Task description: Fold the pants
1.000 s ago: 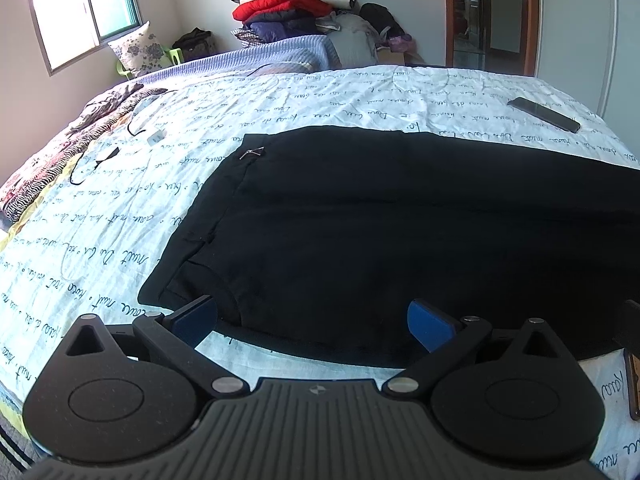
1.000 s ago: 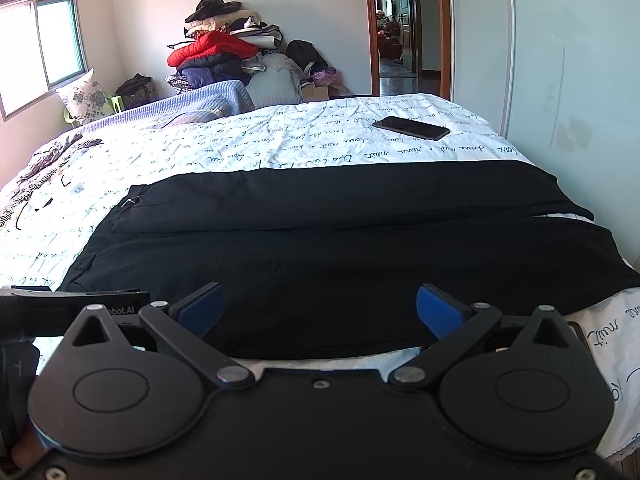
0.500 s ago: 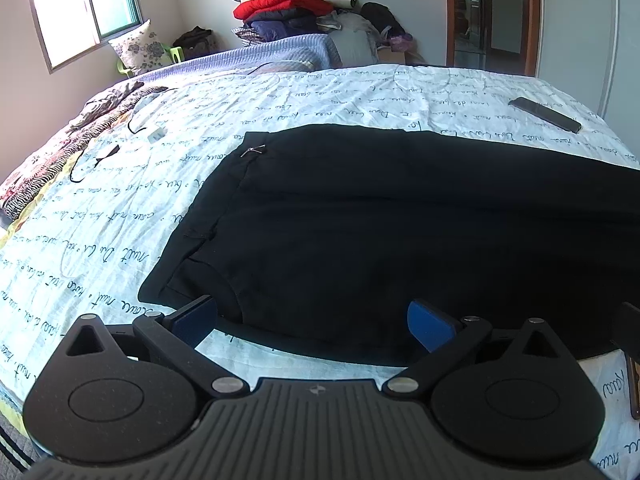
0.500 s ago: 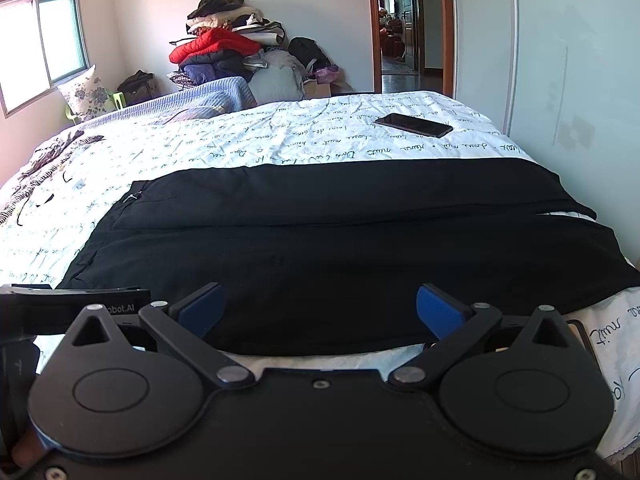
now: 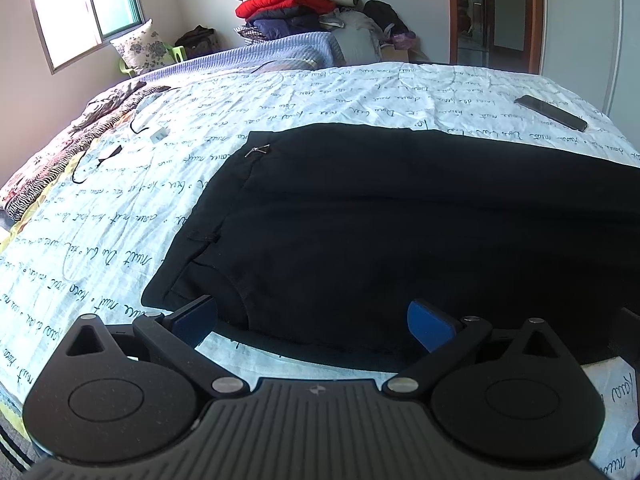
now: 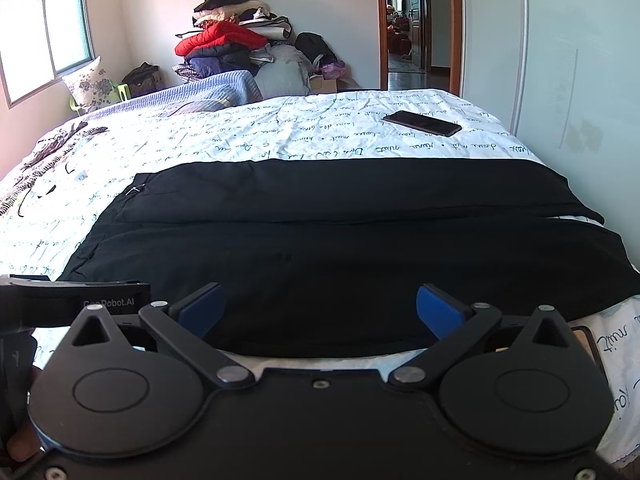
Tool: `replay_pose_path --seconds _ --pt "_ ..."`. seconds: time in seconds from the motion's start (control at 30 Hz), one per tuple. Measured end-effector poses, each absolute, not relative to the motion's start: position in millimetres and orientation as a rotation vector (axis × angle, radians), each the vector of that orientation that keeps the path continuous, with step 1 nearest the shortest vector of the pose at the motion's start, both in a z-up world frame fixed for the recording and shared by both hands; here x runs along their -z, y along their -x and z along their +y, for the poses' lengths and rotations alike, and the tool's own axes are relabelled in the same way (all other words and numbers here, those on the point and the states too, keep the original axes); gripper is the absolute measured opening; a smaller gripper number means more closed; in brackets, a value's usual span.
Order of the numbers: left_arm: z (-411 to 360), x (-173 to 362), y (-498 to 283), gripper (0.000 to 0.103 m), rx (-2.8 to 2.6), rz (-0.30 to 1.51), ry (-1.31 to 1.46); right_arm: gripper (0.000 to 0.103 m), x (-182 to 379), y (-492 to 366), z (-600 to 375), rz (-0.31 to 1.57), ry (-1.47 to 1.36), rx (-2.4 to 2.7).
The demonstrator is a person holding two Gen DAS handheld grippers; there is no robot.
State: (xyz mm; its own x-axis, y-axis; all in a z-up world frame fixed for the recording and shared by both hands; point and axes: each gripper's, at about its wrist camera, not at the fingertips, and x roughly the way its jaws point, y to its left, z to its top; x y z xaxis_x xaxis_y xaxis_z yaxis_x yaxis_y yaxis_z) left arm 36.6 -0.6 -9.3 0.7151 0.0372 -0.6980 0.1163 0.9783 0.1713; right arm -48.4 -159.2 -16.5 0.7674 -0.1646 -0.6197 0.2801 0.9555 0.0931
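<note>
Black pants (image 5: 380,232) lie flat across the bed, waistband at the left, legs running right; they also show in the right wrist view (image 6: 340,240). A small metal zipper pull (image 5: 258,151) sits near the waistband's far corner. My left gripper (image 5: 312,318) is open and empty, hovering at the pants' near edge by the waist end. My right gripper (image 6: 320,308) is open and empty, at the near edge toward the leg end. The left gripper's body (image 6: 76,300) shows at the left of the right wrist view.
The bed has a white sheet with script print (image 5: 120,220). A black phone (image 5: 552,113) lies at the far right of the bed, also in the right wrist view (image 6: 422,123). Cables and a small charger (image 5: 158,135) lie at the left. A clothes pile (image 6: 232,48) stands behind the bed.
Both grippers have shifted very slightly; the views sit a little lower and closer. The pants have not moved and both grippers stay open.
</note>
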Motion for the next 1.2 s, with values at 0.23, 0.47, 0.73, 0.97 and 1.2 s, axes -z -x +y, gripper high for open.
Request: replay_pose_path --seconds 0.23,0.47,0.73,0.97,1.2 --pt "0.8 11.2 -43.2 0.103 0.042 0.780 -0.214 0.103 18.1 43.2 -159.0 0.663 -0.177 0.241" --pt "4.1 12.2 -52.3 0.102 0.047 0.790 -0.221 0.103 9.8 26.2 -163.2 0.660 -0.159 0.155" --pt "51.1 -18.1 -102.7 0.103 0.165 0.768 -0.218 0.103 -35.2 -71.0 -189.4 0.574 -0.070 -0.255" --pt "75.1 -33.1 -198.0 0.103 0.195 0.669 -0.420 0.103 6.9 -224.2 -188.5 0.836 0.098 -0.368" --pt "96.1 -6.0 -315.7 0.102 0.317 0.769 -0.393 0.101 49.4 -325.7 -198.7 0.953 0.085 -0.484"
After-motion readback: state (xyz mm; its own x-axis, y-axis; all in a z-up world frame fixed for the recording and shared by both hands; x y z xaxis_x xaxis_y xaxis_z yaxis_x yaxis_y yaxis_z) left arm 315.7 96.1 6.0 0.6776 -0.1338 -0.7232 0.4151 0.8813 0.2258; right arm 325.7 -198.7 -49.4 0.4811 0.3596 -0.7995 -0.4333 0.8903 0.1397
